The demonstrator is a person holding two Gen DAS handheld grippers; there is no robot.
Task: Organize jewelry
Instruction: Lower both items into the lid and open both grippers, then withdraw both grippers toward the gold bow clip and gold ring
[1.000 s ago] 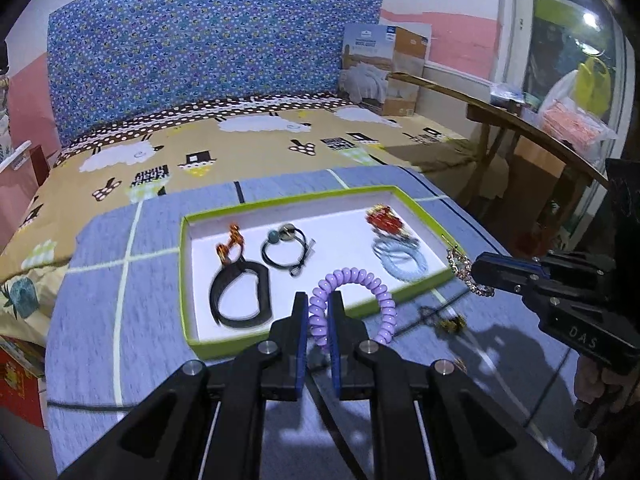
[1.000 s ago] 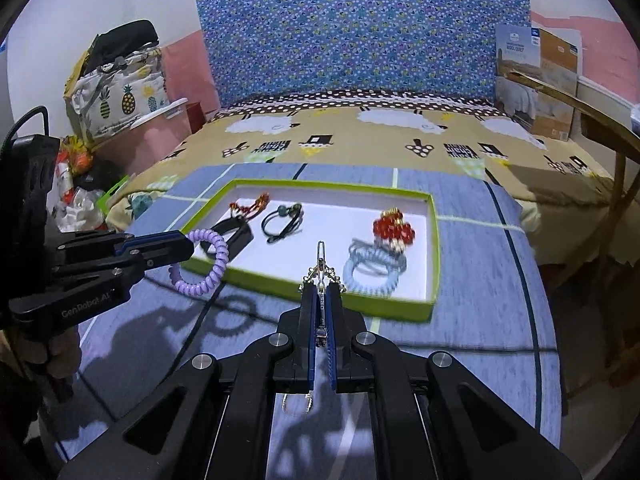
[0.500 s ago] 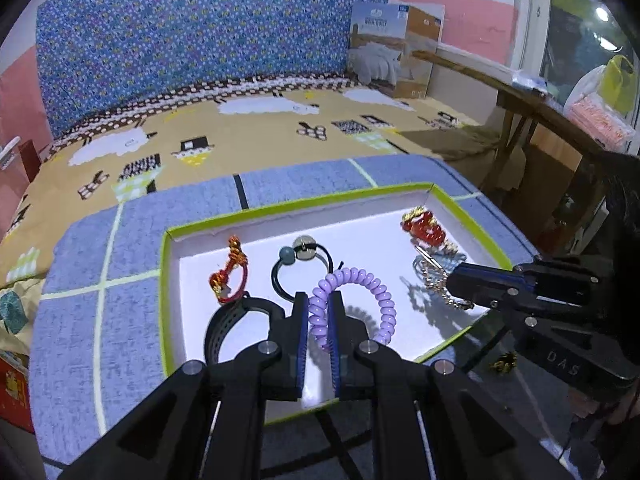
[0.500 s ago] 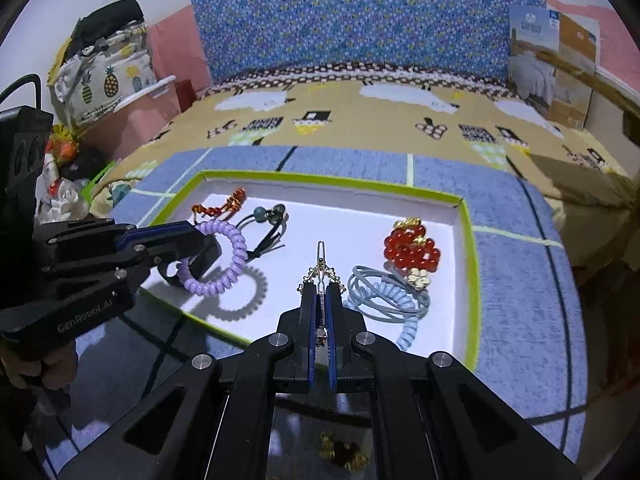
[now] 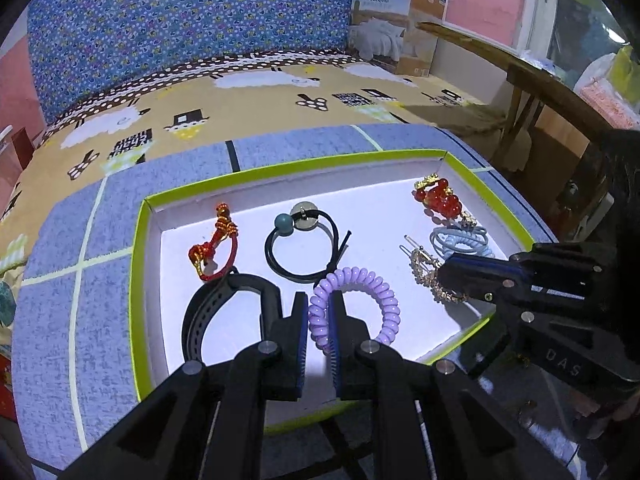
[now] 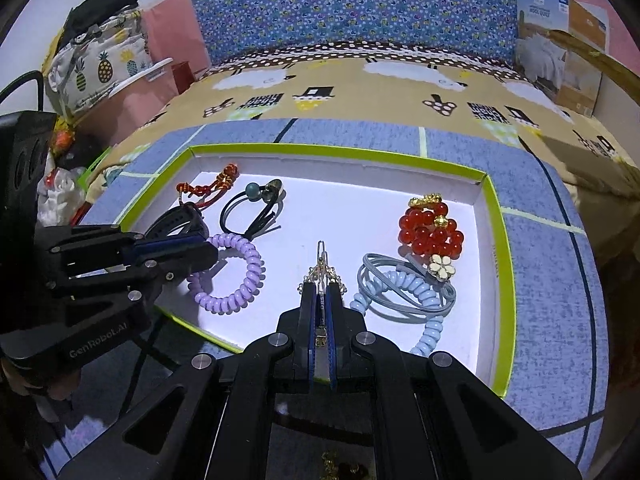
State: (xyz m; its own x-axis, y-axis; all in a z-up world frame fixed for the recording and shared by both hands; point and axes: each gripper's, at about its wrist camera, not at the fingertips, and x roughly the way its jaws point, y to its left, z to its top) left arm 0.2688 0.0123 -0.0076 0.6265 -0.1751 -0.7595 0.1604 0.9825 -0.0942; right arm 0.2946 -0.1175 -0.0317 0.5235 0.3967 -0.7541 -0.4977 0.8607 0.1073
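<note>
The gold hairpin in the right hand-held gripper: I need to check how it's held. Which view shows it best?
The left wrist view: the gold hairpin shows side-on, jutting from the right hand-held gripper over the green-rimmed tray. The right wrist view shows it only end-on, mostly hidden between the shut pads.

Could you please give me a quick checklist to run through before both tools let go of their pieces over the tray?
1. Left tool grips the purple coil: ok, though its jaws have just been opening a little.
2. Right tool shut on the gold chain: ok.
3. Both pieces inside the tray rim: ok.
4. Bare floor under the coil: ok, white floor shows around it.
5. Chain clear of the blue coil: ok, apart but close.
6. Coil resting on the floor or hanging: cannot tell.
</note>
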